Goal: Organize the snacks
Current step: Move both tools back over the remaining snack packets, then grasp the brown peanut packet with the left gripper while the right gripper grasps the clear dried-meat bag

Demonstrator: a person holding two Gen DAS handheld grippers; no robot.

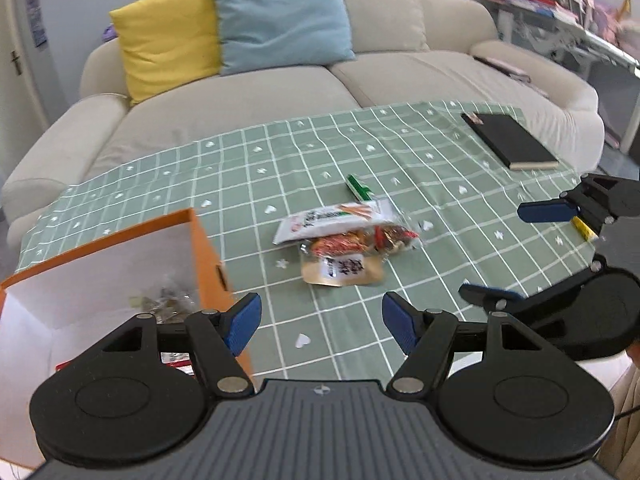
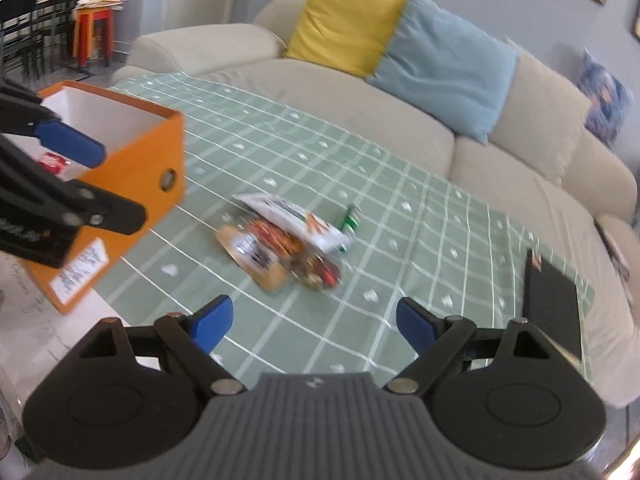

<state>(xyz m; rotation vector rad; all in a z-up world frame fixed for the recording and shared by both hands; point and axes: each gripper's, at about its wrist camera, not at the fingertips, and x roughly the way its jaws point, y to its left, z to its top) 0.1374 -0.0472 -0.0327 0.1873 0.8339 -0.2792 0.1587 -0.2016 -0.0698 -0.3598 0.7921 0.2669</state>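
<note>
Three or four snack packets [image 1: 344,244] heaped mid-worktop on the green checked cloth [image 1: 240,168], just right of the orange box [image 1: 202,248]. White carrot-print pouch [image 1: 332,220] on top, clear crinkly bag of red-wrapped bits [image 1: 360,240] under it, tan pouch [image 1: 344,272] at the near edge. Green stick pack [image 1: 359,187] just behind the heap, yellow one [image 1: 584,229] far right near the other tool. Box already holding a few packets, red wrapper [image 2: 52,162] visible inside from the right view.

Left hand-held gripper [image 1: 322,326] wide open, nothing between the pads, hovering near the box's right wall. Right hand-held gripper [image 2: 312,324] also spread wide and empty, aimed down at the heap.

Handling guess: all light, soft, floppy film, probably slippery and noisy. Best bet pinching a flat sealed edge or corner, not the puffy middle, since contents look crushable. Top white pouch first, at its left end clear of the others, otherwise likely dragging the clear bag along. Sticks thin and low on the cloth, so risk of snagging fabric.

Black notebook [image 1: 510,140] at the far right, well apart, not in the way.
</note>
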